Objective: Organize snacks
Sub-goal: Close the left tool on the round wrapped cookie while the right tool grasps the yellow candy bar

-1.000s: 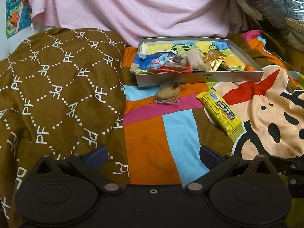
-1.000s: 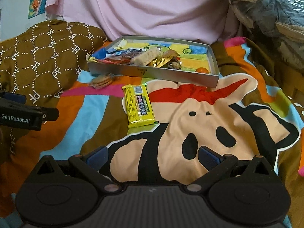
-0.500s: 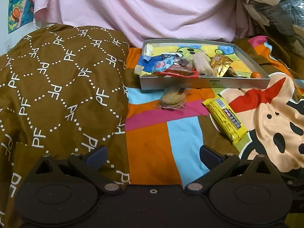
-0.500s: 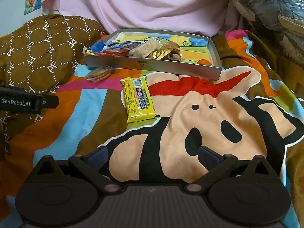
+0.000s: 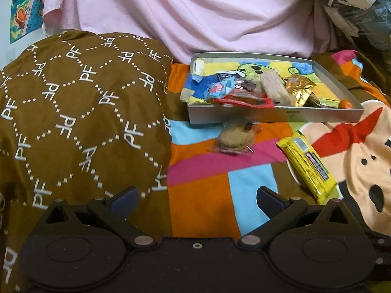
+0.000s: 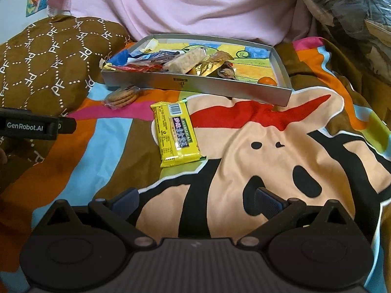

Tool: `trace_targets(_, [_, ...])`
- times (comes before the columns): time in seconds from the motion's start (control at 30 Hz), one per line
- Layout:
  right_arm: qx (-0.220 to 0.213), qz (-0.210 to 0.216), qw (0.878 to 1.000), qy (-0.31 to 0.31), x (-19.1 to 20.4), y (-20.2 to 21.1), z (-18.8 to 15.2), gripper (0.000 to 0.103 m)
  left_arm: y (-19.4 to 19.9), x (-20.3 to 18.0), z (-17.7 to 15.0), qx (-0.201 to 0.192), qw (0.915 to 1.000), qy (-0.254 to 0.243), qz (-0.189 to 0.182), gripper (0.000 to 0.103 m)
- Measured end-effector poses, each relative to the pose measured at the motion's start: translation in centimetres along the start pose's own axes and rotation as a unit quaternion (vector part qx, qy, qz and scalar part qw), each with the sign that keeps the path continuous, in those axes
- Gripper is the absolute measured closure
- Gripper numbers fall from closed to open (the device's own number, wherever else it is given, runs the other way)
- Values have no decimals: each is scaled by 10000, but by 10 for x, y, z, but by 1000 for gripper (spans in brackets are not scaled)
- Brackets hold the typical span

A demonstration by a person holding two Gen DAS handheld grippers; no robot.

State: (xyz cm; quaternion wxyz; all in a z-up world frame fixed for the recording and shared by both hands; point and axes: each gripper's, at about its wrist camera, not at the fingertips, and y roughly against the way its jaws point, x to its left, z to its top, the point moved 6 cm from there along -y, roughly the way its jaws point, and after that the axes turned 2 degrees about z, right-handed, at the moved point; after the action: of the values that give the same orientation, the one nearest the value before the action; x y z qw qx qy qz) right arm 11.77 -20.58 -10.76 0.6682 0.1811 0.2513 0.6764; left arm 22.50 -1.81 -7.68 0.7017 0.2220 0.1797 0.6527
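A shallow grey box (image 5: 281,116) (image 6: 200,86) holds several wrapped snacks on a colourful bedspread. A clear-wrapped stack of cookies (image 5: 235,138) (image 6: 122,95) lies just in front of its left end. A yellow snack pack (image 5: 309,167) (image 6: 176,133) lies in front of the box. My left gripper (image 5: 195,199) is open and empty, well short of the cookies. My right gripper (image 6: 196,199) is open and empty, short of the yellow pack. The left gripper's body also shows at the left edge of the right wrist view (image 6: 31,127).
A brown patterned pillow (image 5: 80,112) (image 6: 53,56) bulges on the left beside the box. Pink cloth (image 5: 185,12) hangs behind the box. A crumpled plastic-covered bundle (image 6: 347,19) sits at the back right.
Both grippers have moved forward a little toward the snacks; the box, cookies and yellow pack look nearer. Both stay open and empty.
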Motion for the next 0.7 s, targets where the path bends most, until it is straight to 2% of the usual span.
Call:
trace_targets(0.2, [-6, -52, 10000, -37, -3, -10, 12, 0, -20, 7, 14, -79, 9999, 71, -11, 1])
trace_targets(0.37, [-76, -131, 9999, 33, -2, -18, 18, 0, -34, 10, 27, -149, 9995, 208, -183, 1])
trace_targets(0.57, [-120, -152, 9997, 142, 0, -32, 25, 0, -51, 6, 41, -202, 9983, 145, -530, 1])
trace_targets(0.7, [-188, -128, 9991, 366, 6, -42, 31, 0, -67, -1, 47, -64, 9953, 122, -961, 1])
